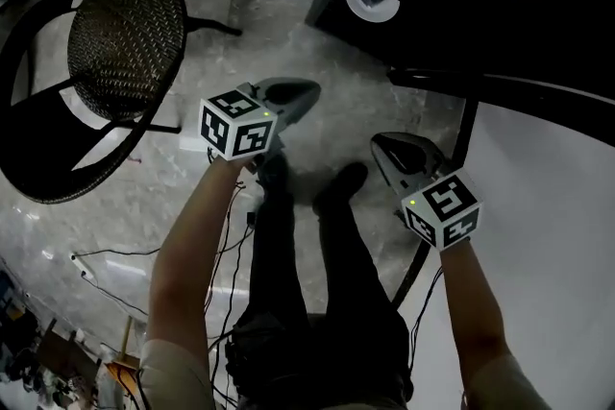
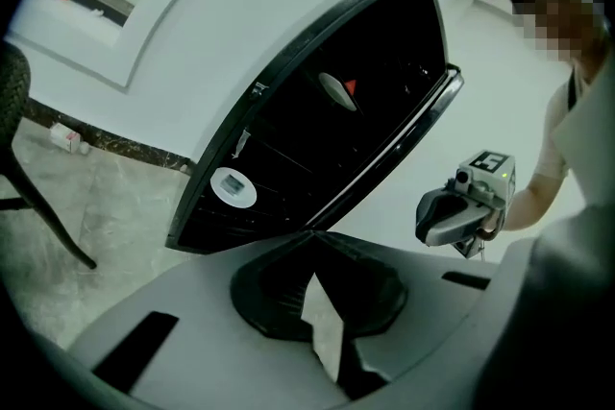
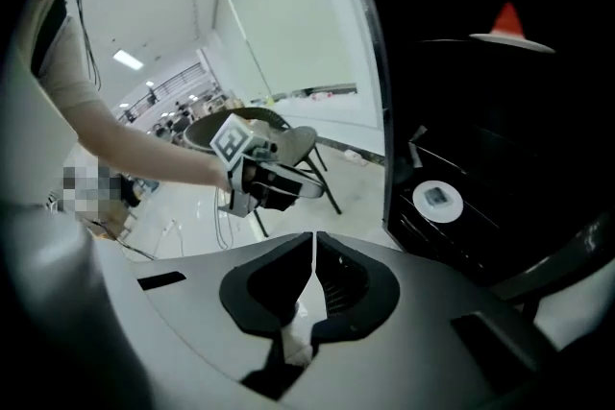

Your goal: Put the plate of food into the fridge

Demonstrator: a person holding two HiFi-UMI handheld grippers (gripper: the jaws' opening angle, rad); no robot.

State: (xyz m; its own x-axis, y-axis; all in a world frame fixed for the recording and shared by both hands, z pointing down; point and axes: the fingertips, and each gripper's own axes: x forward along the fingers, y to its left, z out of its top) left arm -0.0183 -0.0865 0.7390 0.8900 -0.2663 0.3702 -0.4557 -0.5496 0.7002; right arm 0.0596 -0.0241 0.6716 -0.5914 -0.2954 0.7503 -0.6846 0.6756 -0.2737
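Fridge (image 1: 452, 5) stood open ahead of the person, its inside dark. Pale stone floor (image 1: 288, 24) spread in front of it, and a black chair (image 1: 125, 38) with a woven seat stood off to the left. The left claw (image 2: 312, 240) and the right claw (image 3: 314, 240) were held side by side in front of the fridge, well apart from the shelves. Each had its jaws pressed together on nothing. The plate (image 3: 509, 38) sat on an upper shelf inside the fridge, with a red piece of food (image 3: 507, 17) on it. Lower down in the fridge lay a small white round disc (image 3: 437, 198).
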